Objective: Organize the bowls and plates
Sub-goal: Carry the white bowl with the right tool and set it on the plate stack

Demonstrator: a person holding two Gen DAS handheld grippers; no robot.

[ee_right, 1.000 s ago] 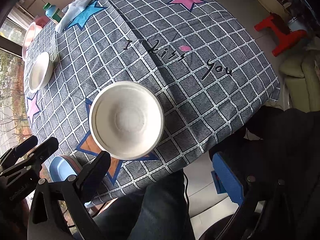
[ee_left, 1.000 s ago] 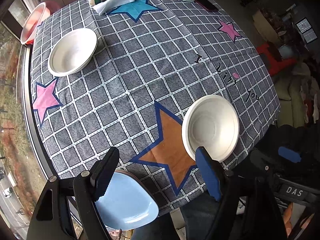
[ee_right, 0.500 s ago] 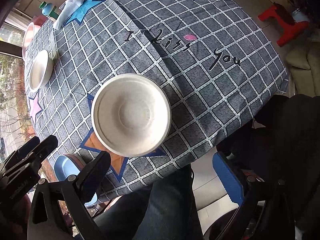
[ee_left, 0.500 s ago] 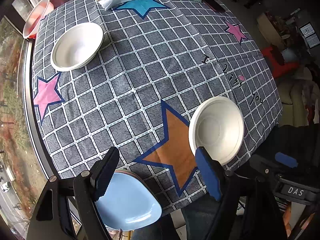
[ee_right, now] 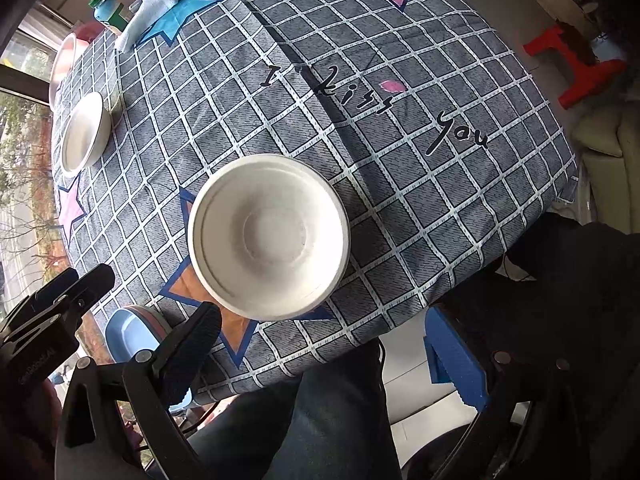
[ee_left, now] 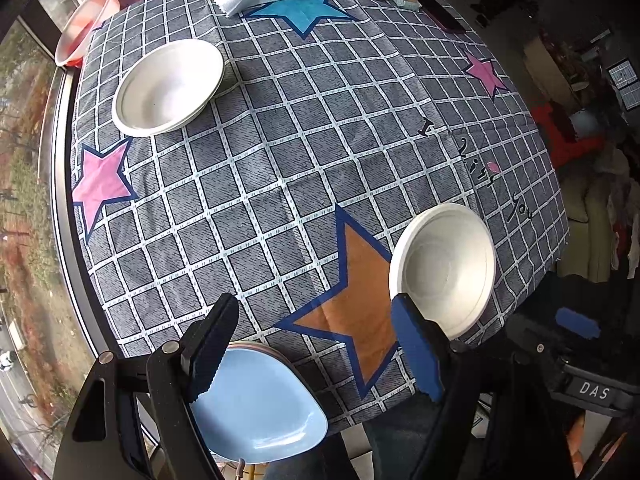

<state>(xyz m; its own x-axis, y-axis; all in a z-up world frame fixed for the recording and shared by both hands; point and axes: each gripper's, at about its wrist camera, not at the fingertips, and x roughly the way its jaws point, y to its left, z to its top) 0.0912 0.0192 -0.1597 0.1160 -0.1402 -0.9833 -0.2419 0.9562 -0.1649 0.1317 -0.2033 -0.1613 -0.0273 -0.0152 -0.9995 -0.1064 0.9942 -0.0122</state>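
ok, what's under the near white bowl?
The near white bowl sits on the checked tablecloth, overlapping one arm of the orange star. The cloth directly under it is covered. Its inside looks empty.

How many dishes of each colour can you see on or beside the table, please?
White bowls: 2, the near bowl and the far bowl
Light blue plates: 1, the plate at the near edge
Pink-and-white basins: 1, the basin at the far corner
Total: 4
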